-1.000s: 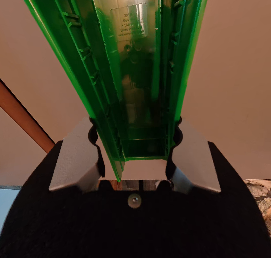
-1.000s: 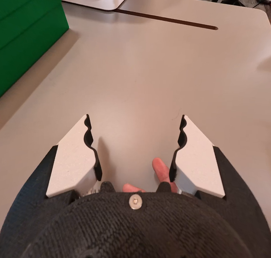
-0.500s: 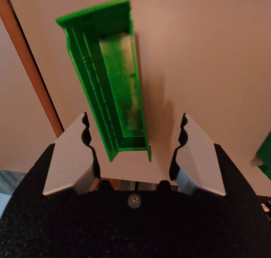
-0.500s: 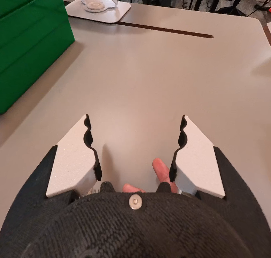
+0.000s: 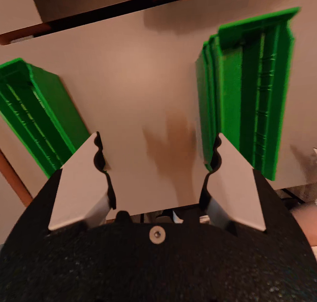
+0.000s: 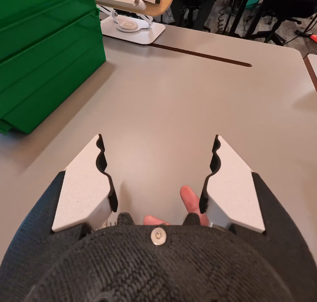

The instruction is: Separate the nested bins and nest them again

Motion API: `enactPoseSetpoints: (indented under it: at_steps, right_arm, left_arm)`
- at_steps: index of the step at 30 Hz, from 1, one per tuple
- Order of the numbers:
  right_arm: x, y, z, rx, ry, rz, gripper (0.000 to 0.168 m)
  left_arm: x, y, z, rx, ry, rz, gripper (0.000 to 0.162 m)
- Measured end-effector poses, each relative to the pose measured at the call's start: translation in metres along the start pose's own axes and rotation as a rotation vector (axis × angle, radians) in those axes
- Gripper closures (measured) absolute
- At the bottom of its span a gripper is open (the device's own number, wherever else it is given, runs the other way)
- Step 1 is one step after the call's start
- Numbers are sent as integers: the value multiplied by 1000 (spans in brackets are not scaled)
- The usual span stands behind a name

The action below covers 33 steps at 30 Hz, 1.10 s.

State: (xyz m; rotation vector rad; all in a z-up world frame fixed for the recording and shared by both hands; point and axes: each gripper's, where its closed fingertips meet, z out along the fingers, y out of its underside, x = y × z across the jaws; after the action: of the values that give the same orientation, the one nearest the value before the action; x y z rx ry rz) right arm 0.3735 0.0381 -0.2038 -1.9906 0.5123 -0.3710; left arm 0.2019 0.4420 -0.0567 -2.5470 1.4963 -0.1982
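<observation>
Both grippers empty, fingers spread: left gripper (image 5: 157,154) between a lone bin (image 5: 39,115) and the nested stack (image 5: 245,95) on the worktop (image 5: 137,81); right gripper (image 6: 157,154) idles. Next grasp should take one rim squarely.

The left tool (image 5: 157,149) hangs with its jaws spread wide, gripping nothing. The right tool (image 6: 157,152) is likewise spread and empty, with the person's fingers (image 6: 189,201) showing beneath it.
</observation>
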Motion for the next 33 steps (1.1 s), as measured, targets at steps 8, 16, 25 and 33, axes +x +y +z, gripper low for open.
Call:
enactPoseSetpoints:
  at_steps: [8, 16, 25, 33]
  right_arm:
    - [3, -2, -14, 9, 39, -15, 39]
    - [8, 9, -28, -12, 83, -43, 37]
    - [27, 15, -36, -12, 112, -4, 38]
    - [29, 13, -35, -4, 105, 12, 38]
  left_arm:
    - [95, 13, 1, 11, 98, 57, 32]
    - [127, 22, 7, -6, 94, 74, 26]
    - [129, 18, 19, -10, 117, 16, 22]
    - [151, 35, 37, -75, 67, 64, 12]
